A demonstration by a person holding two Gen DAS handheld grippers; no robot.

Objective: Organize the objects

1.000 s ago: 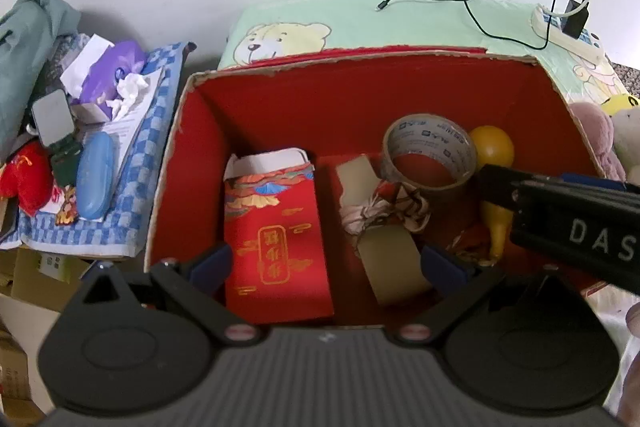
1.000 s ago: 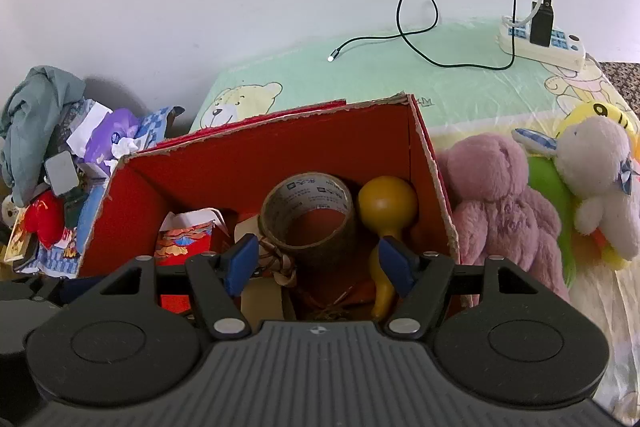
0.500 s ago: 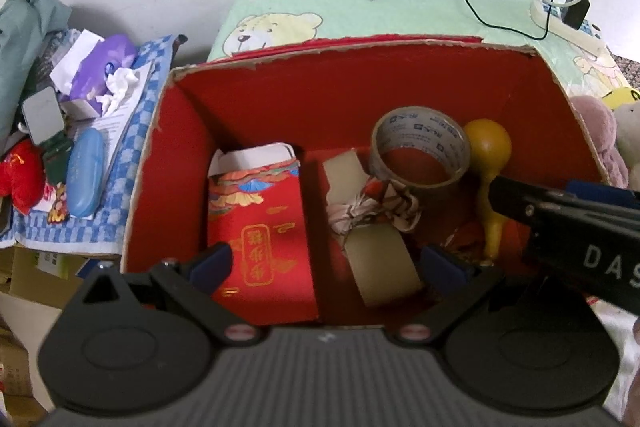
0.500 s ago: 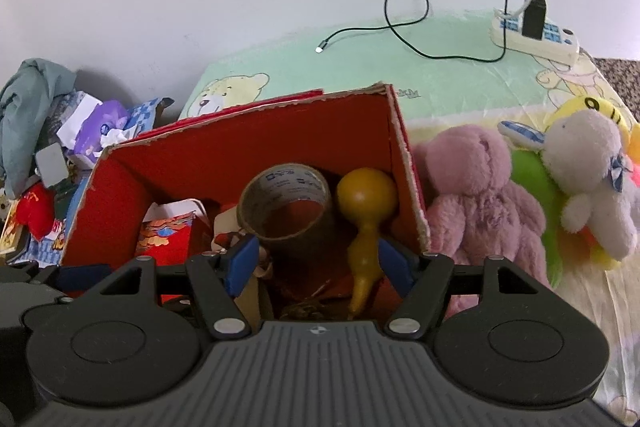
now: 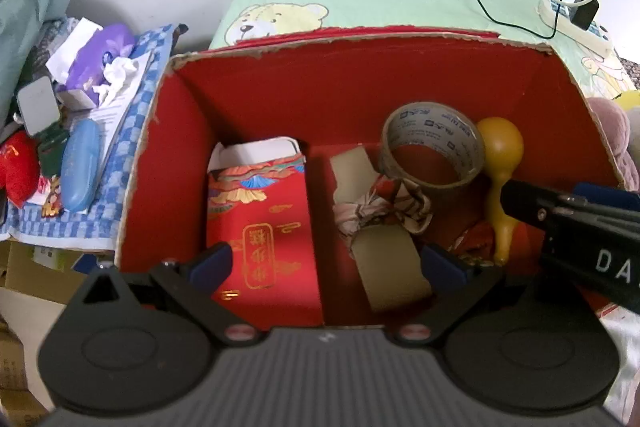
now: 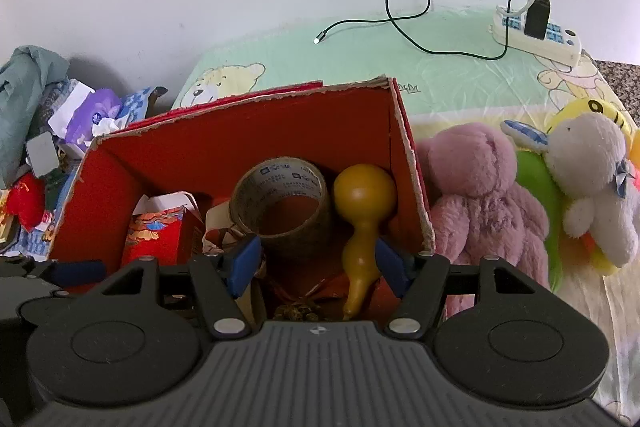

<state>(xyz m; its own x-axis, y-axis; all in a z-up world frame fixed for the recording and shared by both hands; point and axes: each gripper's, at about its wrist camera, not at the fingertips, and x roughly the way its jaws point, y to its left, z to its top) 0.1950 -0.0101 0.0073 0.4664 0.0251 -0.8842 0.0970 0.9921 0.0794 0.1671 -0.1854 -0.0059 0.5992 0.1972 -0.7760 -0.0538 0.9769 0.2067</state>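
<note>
Two handheld black grippers: the left gripper [image 5: 326, 265] and right gripper [image 6: 316, 261] each show ribbed grey-black housings, round side discs, silver screws, blue finger pads and white lettering.

I'm looking into a cardboard box [image 5: 360, 75] whose red inner walls are matt and whose cut rim is rough and torn. The tape roll [image 5: 434, 143] has a glossy brown outer face and a printed paper core. The yellow gourd [image 6: 362, 203] is smooth with a soft sheen, perhaps lacquered wood. The red packet [image 5: 260, 223] looks like printed card. The pink plush toy [image 6: 484, 187] is fuzzy cloth. My gripper bodies are ribbed matt black plastic.
</note>
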